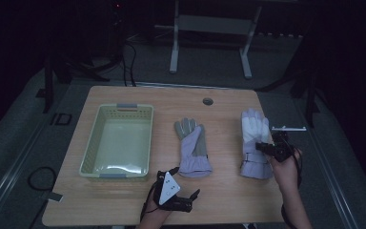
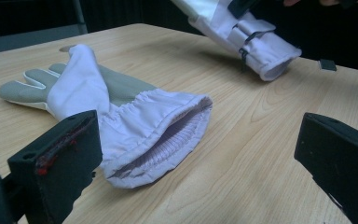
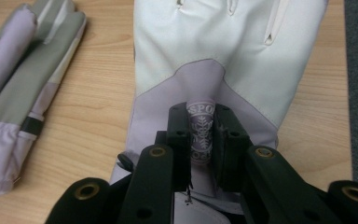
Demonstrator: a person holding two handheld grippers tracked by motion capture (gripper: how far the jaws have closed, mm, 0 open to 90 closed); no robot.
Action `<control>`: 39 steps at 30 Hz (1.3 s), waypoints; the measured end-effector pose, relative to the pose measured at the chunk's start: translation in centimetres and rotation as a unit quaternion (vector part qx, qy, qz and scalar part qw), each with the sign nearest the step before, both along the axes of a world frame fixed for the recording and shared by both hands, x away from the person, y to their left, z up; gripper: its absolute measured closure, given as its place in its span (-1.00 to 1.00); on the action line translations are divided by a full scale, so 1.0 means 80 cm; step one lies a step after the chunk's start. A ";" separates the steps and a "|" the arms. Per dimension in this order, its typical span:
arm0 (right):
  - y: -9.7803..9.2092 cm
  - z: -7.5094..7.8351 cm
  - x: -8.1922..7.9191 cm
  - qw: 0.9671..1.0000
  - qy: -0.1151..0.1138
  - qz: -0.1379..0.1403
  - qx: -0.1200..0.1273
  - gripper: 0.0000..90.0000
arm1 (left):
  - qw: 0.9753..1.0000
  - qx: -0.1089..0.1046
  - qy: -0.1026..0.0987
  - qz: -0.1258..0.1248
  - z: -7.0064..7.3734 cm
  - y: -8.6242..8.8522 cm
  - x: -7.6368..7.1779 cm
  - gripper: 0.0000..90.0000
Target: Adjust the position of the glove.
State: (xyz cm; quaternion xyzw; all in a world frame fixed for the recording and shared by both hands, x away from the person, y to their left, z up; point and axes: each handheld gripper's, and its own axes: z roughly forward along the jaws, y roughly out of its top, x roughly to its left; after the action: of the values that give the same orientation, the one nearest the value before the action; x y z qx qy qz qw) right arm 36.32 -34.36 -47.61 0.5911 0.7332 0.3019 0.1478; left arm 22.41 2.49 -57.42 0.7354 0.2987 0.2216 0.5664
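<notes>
The right claw (image 3: 200,140) is clenched on a pinch of fabric on the back of the white-backed glove (image 3: 223,51), at the surface's (image 1: 228,191) right side, forearm reaching forward. The left claw (image 2: 196,154), released wide, hovers low facing the grey-palmed glove's (image 2: 121,112) cuff.

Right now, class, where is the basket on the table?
In the high view the basket sits on the table's left side, left of the nearer glove and just beyond the left gripper.

Lilac-and-white glove (image 1: 255,143) with snowflake emblem, lilac-and-grey glove (image 1: 193,148), pale green basket (image 1: 91,148), light wood table (image 1: 228,195).
</notes>
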 end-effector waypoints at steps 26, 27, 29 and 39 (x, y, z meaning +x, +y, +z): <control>0.012 -0.059 0.028 1.000 0.022 0.004 -0.007 0.53 | 1.000 0.001 0.000 -0.001 0.000 0.000 0.000 -0.98; 0.012 -0.059 0.028 1.000 0.020 0.004 -0.007 0.52 | 1.000 0.001 0.000 -0.001 0.000 0.000 0.000 -0.98; 0.011 -0.056 0.027 1.000 0.017 0.006 -0.003 0.47 | 1.000 0.001 0.000 -0.001 0.000 0.000 0.000 -0.98; -0.004 -0.031 0.028 0.995 -0.026 0.089 -0.022 0.25 | 1.000 0.002 -0.001 -0.004 0.000 0.000 0.000 -0.98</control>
State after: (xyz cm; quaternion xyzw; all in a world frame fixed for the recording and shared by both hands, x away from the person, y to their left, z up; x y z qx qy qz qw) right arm 38.59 -34.64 -50.11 0.5121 0.7854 0.3129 0.1518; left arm 22.40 2.48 -57.42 0.7375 0.2947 0.2202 0.5664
